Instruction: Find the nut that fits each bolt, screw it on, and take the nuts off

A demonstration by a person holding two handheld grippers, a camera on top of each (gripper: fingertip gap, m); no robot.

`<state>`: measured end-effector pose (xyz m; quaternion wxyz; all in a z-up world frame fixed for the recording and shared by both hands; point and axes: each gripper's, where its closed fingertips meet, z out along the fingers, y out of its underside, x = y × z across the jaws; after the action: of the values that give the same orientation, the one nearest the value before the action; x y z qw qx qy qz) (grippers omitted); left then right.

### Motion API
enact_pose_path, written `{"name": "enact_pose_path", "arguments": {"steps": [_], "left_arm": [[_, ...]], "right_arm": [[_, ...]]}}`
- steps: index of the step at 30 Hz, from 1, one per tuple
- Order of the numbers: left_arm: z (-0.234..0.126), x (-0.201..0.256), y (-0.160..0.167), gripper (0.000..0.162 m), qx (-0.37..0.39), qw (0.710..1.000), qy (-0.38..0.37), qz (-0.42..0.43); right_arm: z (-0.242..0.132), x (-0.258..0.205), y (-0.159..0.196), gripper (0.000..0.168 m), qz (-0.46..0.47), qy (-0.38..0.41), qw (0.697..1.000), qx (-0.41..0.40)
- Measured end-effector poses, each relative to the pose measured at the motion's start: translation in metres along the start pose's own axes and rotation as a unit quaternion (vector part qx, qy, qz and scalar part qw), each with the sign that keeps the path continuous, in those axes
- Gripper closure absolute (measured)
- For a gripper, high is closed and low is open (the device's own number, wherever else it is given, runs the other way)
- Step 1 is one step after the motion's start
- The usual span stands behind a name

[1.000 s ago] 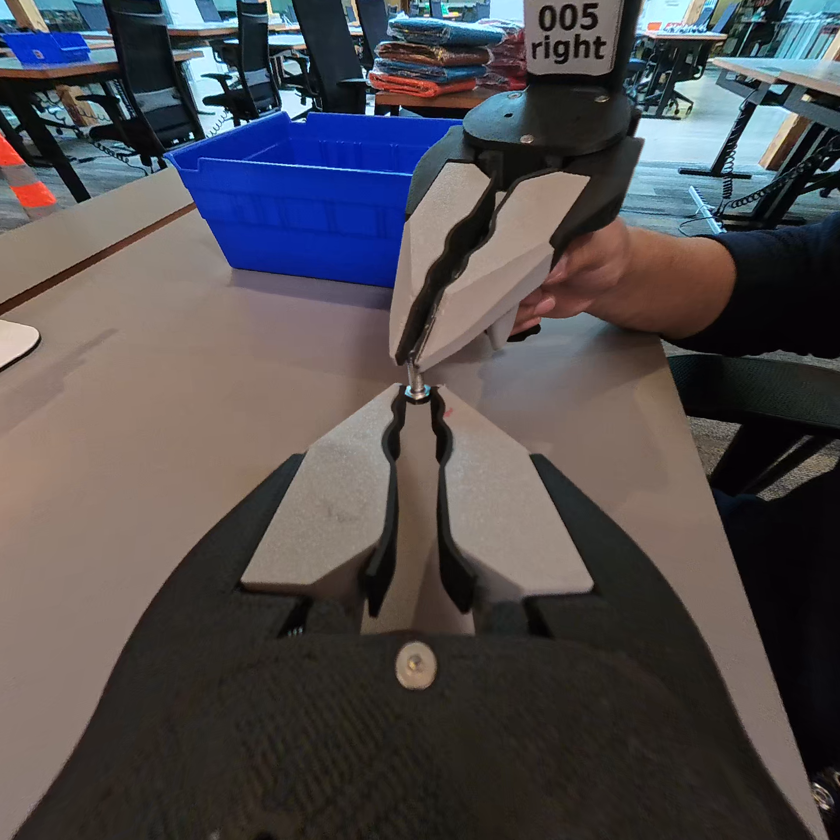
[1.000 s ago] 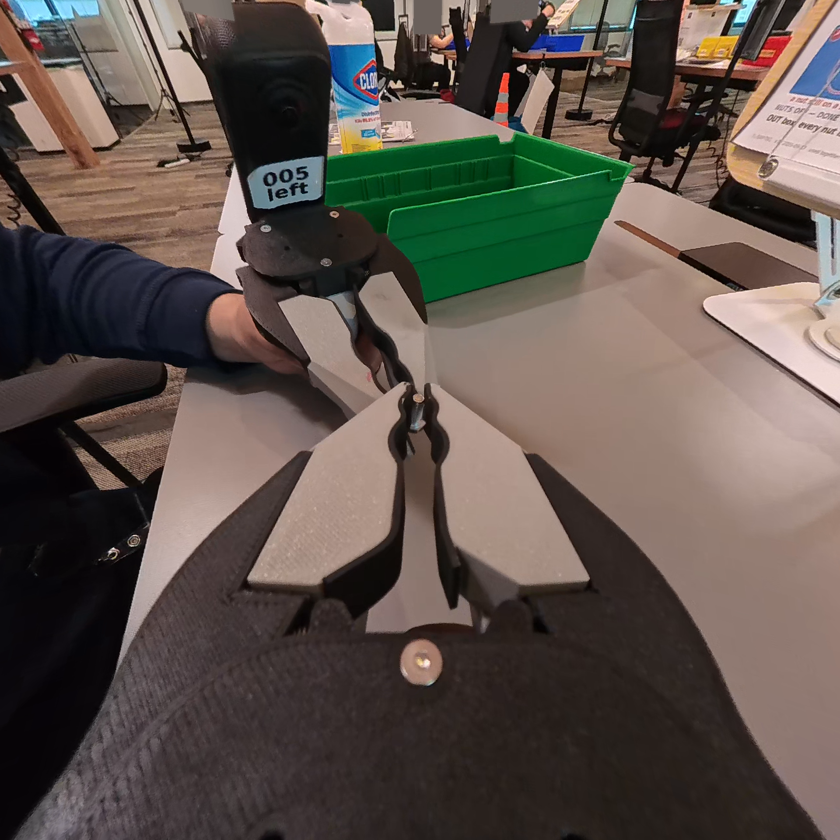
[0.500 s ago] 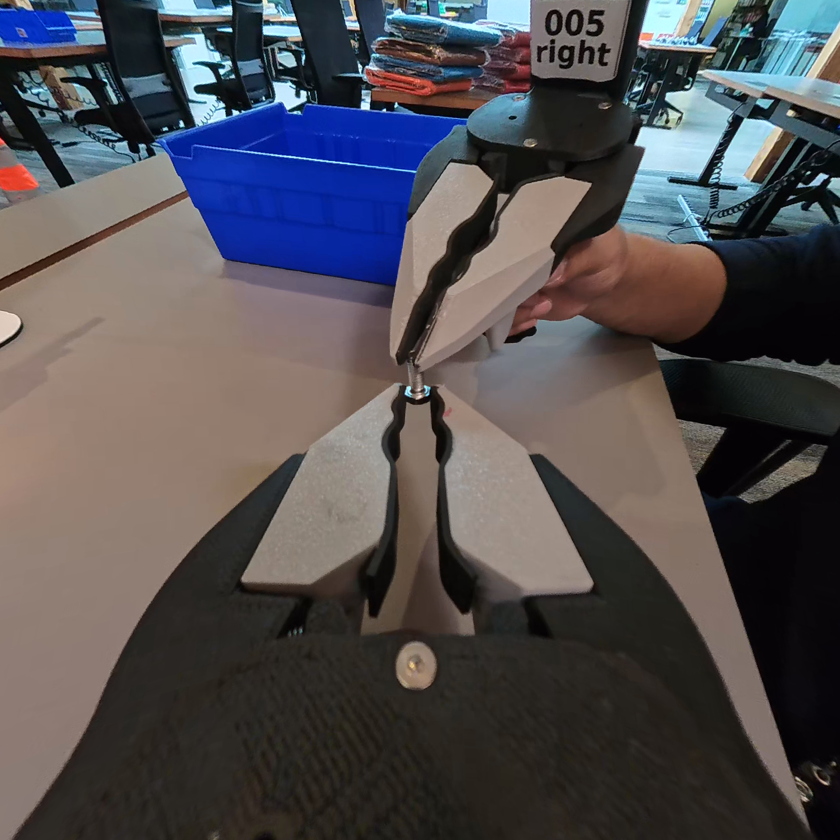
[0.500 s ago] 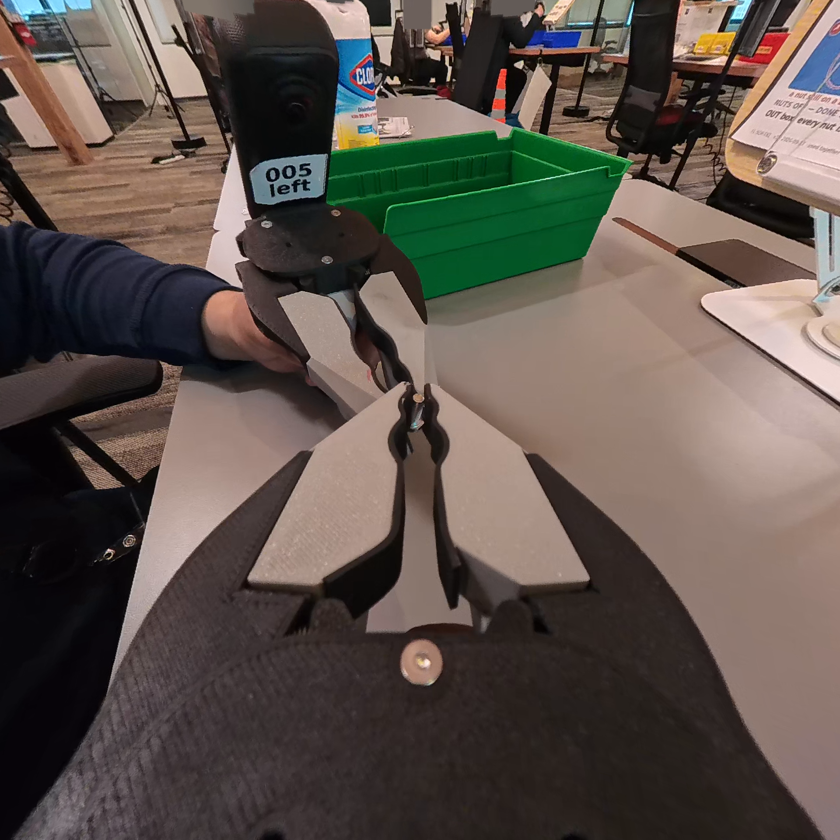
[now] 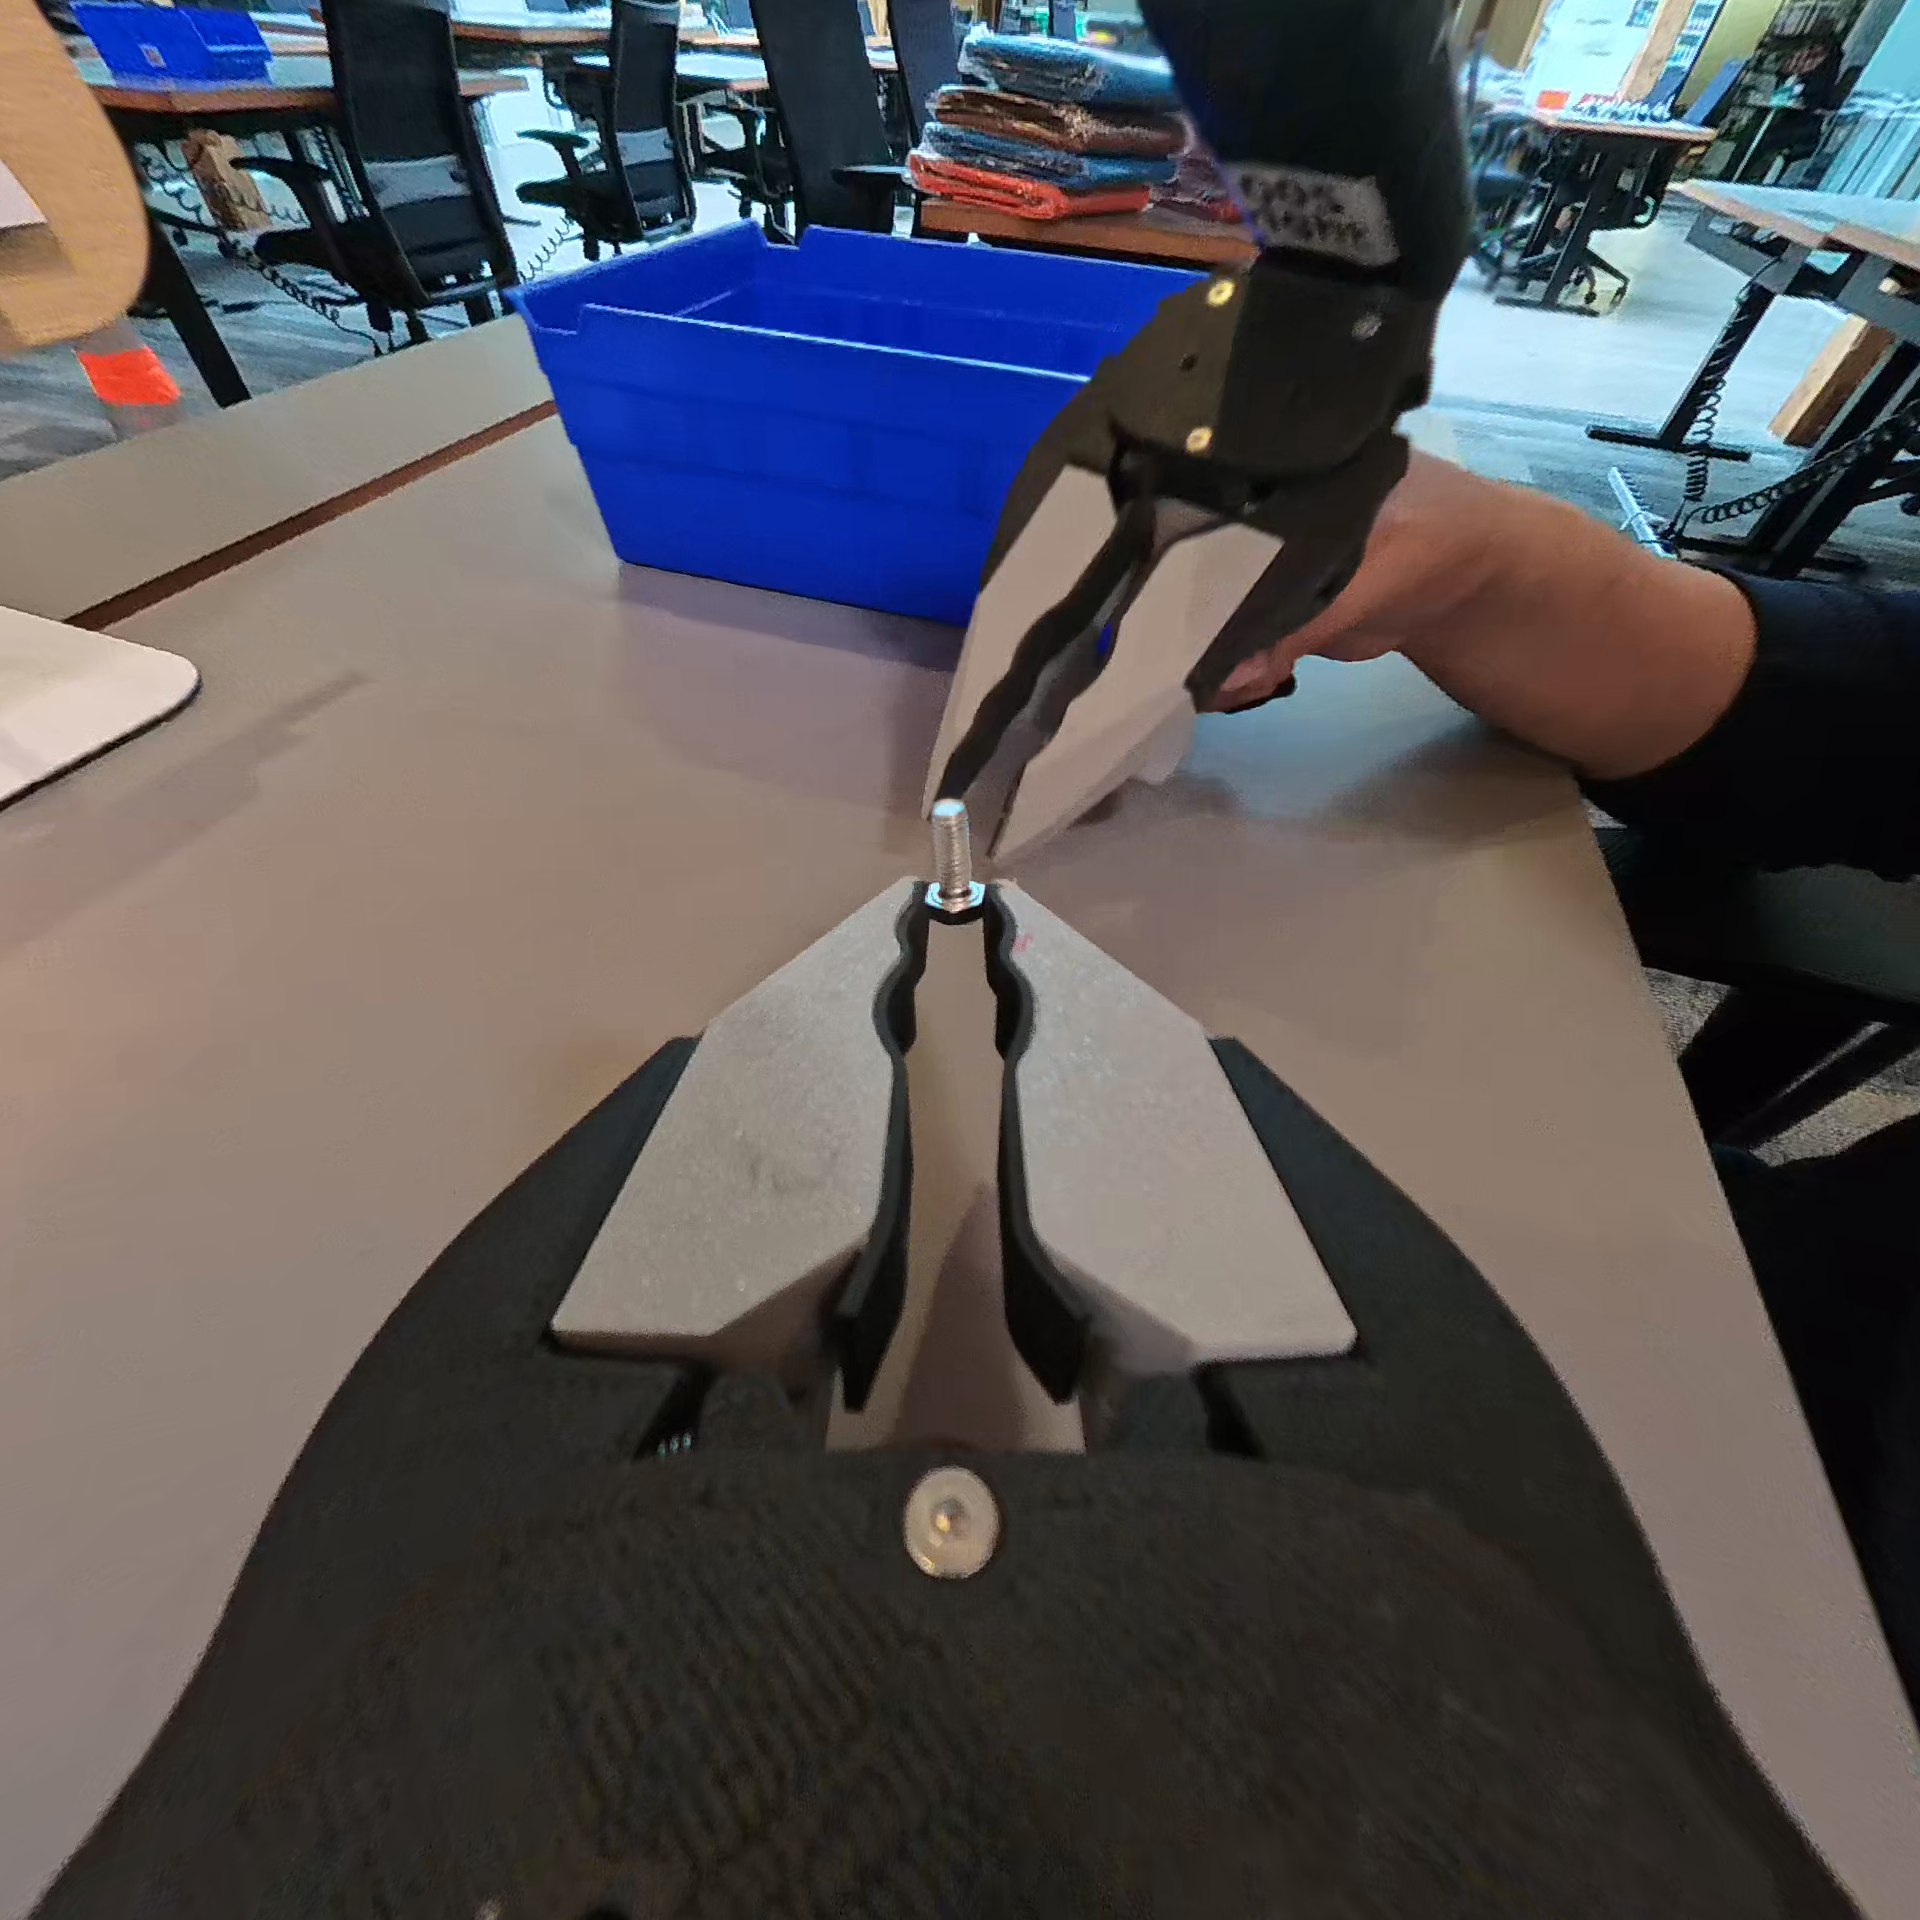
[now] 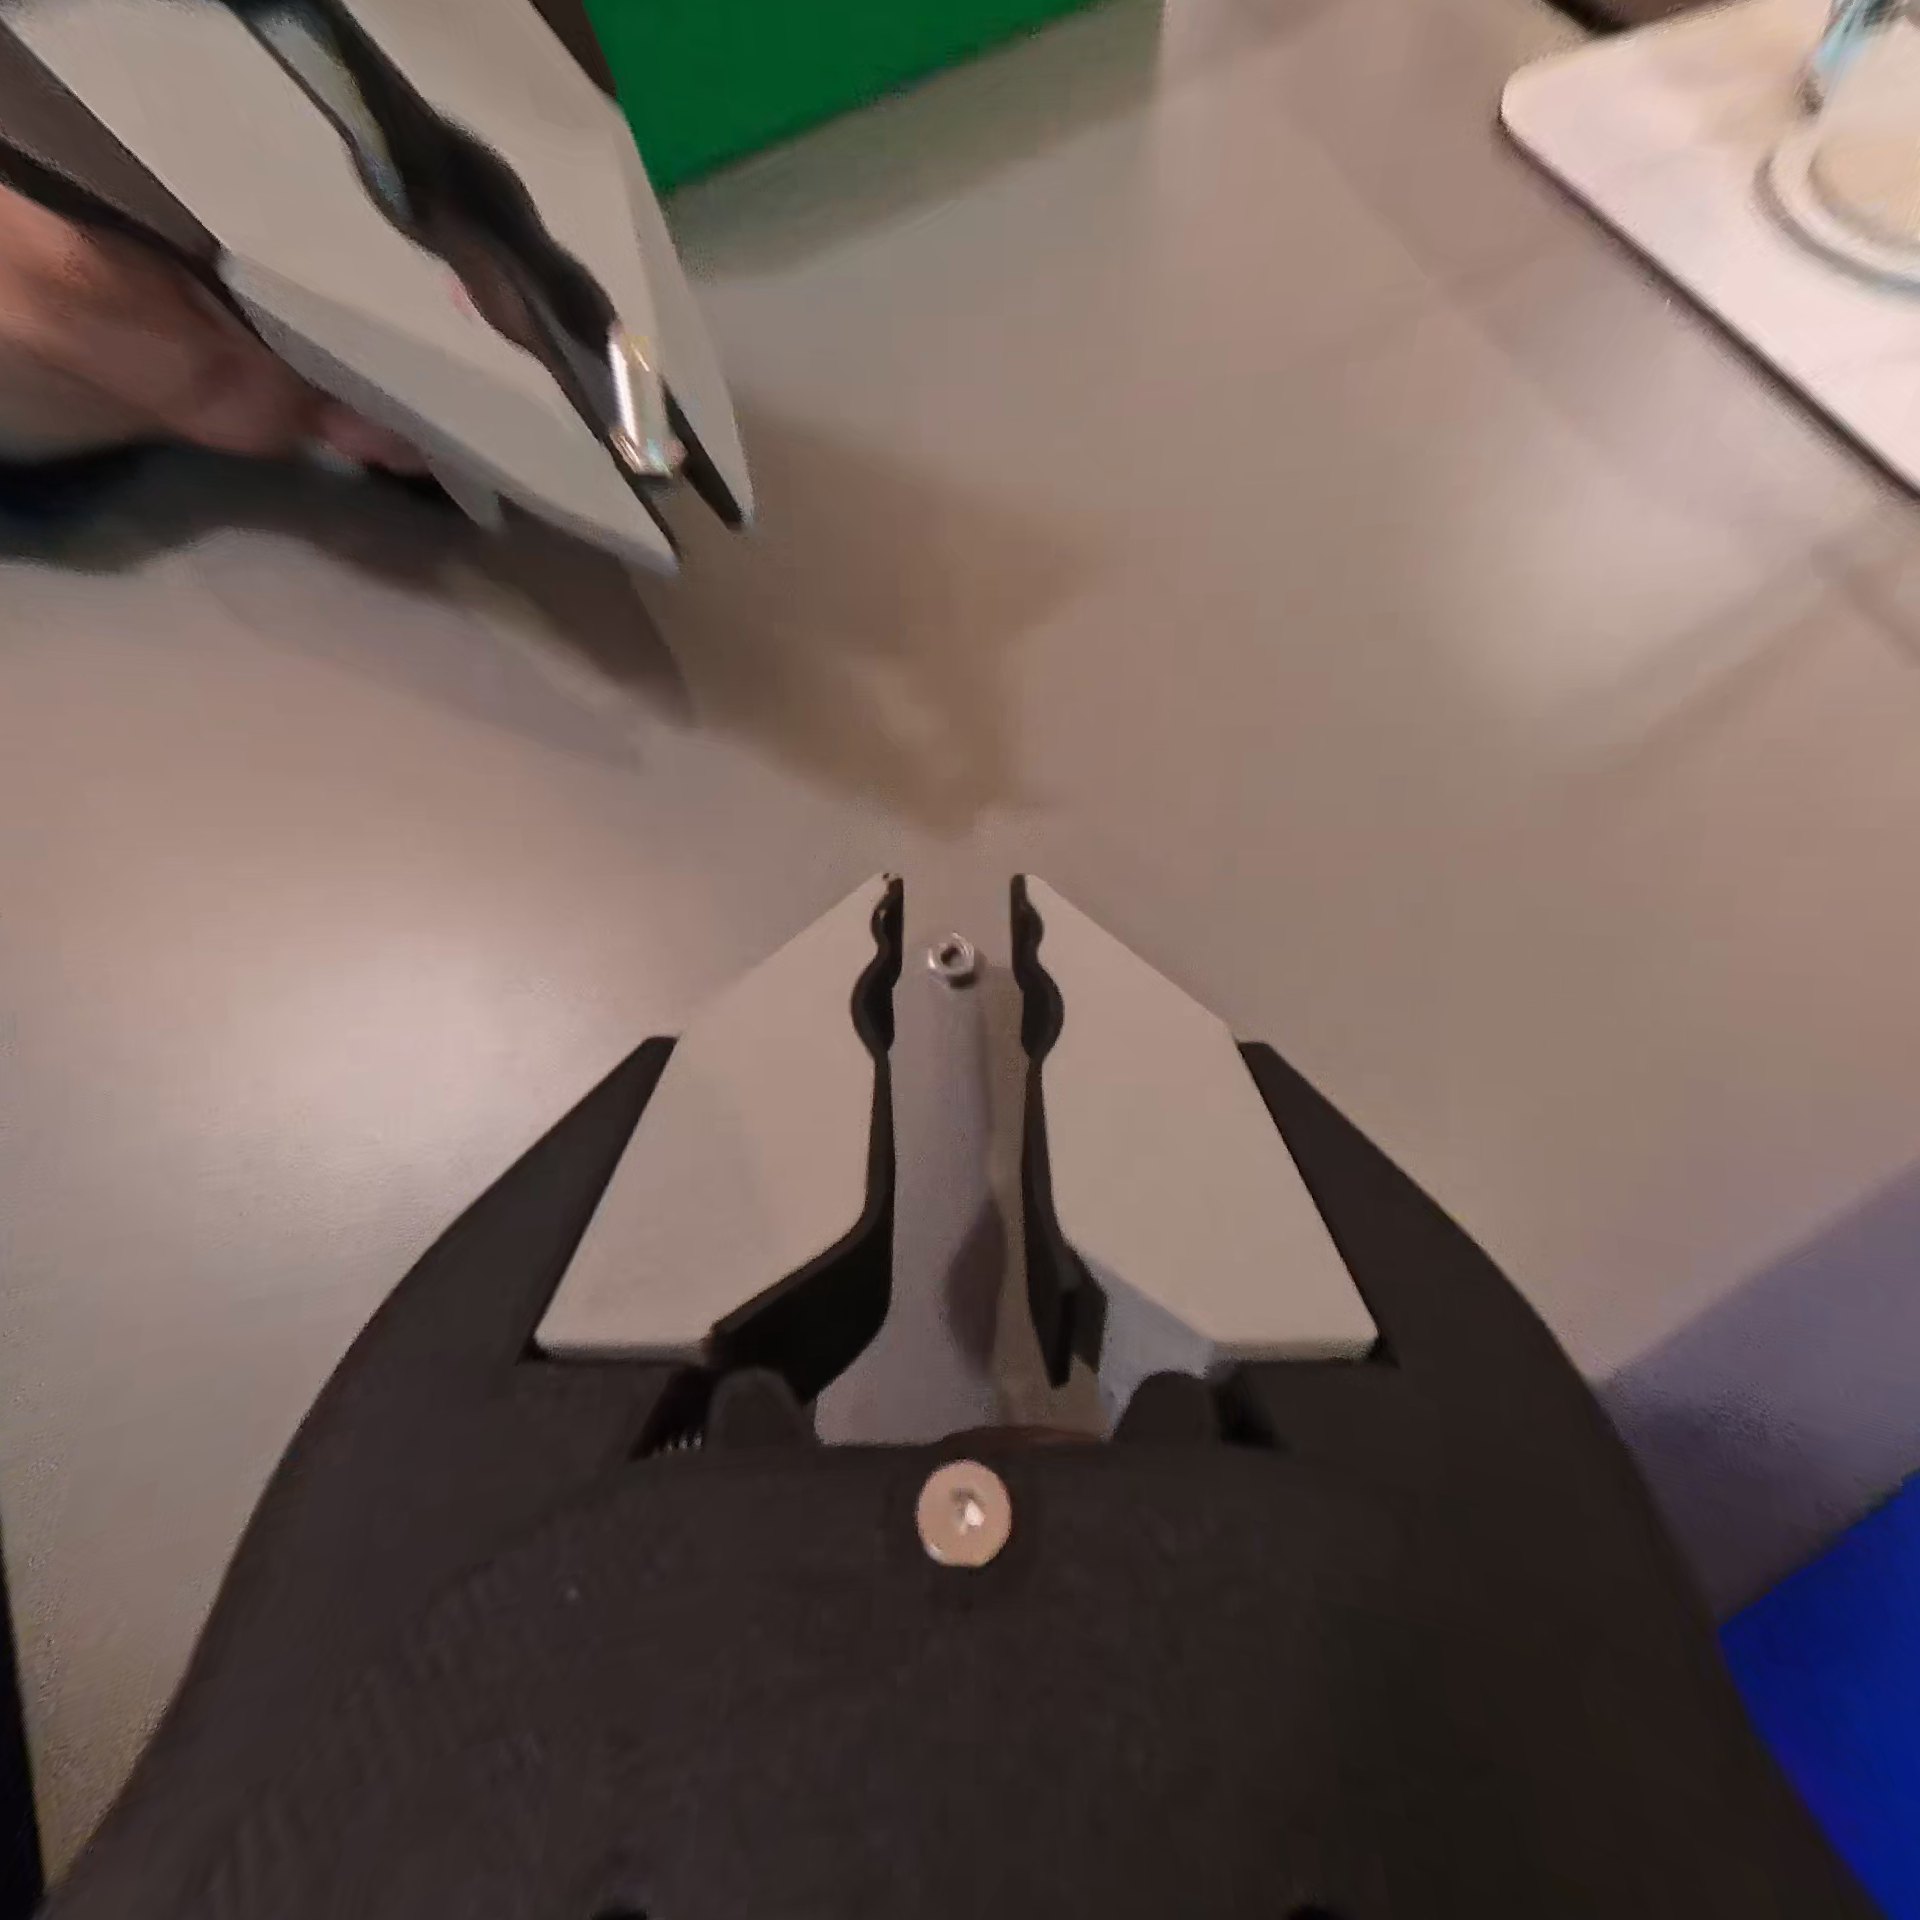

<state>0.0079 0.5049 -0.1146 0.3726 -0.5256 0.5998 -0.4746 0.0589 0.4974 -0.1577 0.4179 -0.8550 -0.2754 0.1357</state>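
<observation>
My left gripper (image 5: 948,902) is shut on the hex end of a small silver bolt (image 5: 948,844), whose threaded shaft stands up out of the fingertips. My right gripper (image 6: 954,883) is open and tilted down over the grey table (image 6: 1351,727). A small silver nut (image 6: 952,962) shows loose between its fingers, touching neither; I cannot tell whether it rests on the table. In the left wrist view the right gripper (image 5: 971,821) hangs just beside the bolt's top, apart from it. The right wrist view, blurred, shows the left gripper (image 6: 694,504) with the bolt (image 6: 636,410) at upper left.
A blue bin (image 5: 831,457) stands behind the grippers on the table (image 5: 416,831); its corner shows in the right wrist view (image 6: 1849,1714). A green bin (image 6: 862,83) and a white stand base (image 6: 1714,208) lie beyond. A hand (image 5: 1507,603) holds the right gripper. Chairs and desks stand behind. One gripper's finger ends stand about 7 centimeters off the other's.
My right gripper has opened, come off the bolt and tipped down toward the table, and the nut is now loose between its fingers. The left gripper still holds the bolt.
</observation>
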Motion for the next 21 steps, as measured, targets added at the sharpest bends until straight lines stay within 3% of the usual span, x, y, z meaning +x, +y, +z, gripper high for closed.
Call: {"name": "enact_pose_path", "arguments": {"steps": [12, 21], "left_arm": [[-0.005, -0.008, -0.005, 0.154, 0.016, 1.0, 0.005, -0.01], [-0.002, -0.006, -0.003, 0.154, 0.008, 1.0, 0.011, -0.007]], "right_arm": [[0.011, -0.001, 0.025, 0.152, -0.033, 0.046, 0.996, -0.062], [0.015, -0.003, 0.025, 0.161, -0.024, 0.034, 0.997, -0.058]]}}
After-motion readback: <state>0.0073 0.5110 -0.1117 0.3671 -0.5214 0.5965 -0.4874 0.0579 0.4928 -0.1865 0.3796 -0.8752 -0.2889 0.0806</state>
